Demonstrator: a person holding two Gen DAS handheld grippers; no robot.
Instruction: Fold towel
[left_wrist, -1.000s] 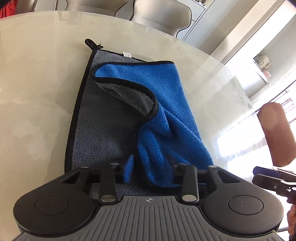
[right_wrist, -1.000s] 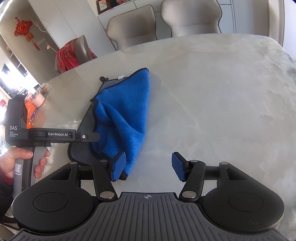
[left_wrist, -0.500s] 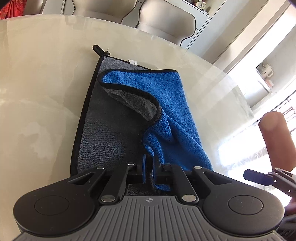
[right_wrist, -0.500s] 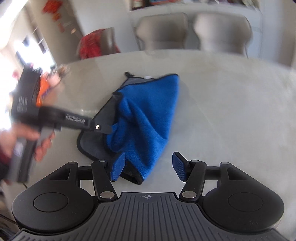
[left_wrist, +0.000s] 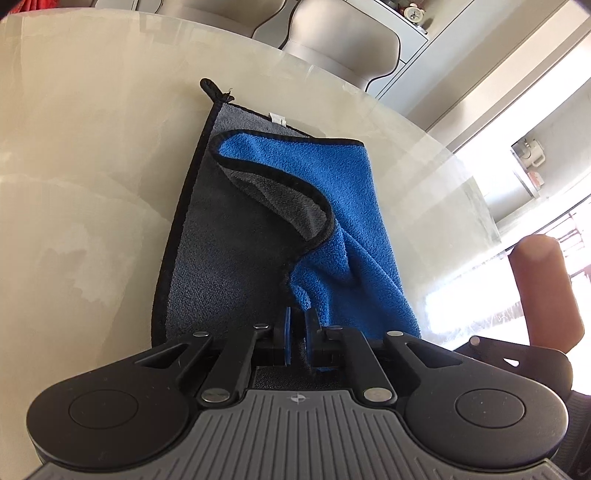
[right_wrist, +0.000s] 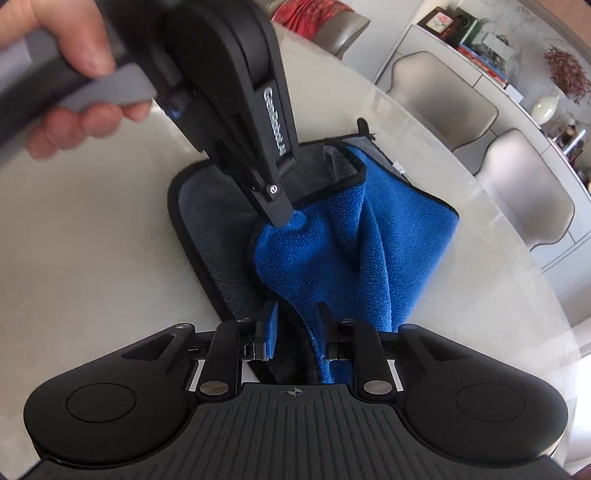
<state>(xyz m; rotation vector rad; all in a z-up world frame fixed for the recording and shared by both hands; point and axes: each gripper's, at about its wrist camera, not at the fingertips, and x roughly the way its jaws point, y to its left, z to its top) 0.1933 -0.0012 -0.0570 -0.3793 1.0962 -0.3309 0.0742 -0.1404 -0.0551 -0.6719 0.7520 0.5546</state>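
Right wrist view: left claw (right_wrist: 282, 218) pinches the blue microfiber towel (right_wrist: 351, 240) at 12 o'clock; right claw (right_wrist: 295, 326) is closing around a hanging fold, which may slip out, dragging the desk (right_wrist: 92, 240) layer askew.

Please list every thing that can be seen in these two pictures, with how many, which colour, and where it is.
towel: one, blue and grey with black edge, crumpled on table
table: one, pale marble look, under towel
chairs: three seen, grey-beige, beyond table
red cloth: one, draped on far chair
shelf items: several, mixed colours, background
left claw: black, blue pads, shut on towel edge
right claw: black, closing, towel between pads
hand: one, holding left handle
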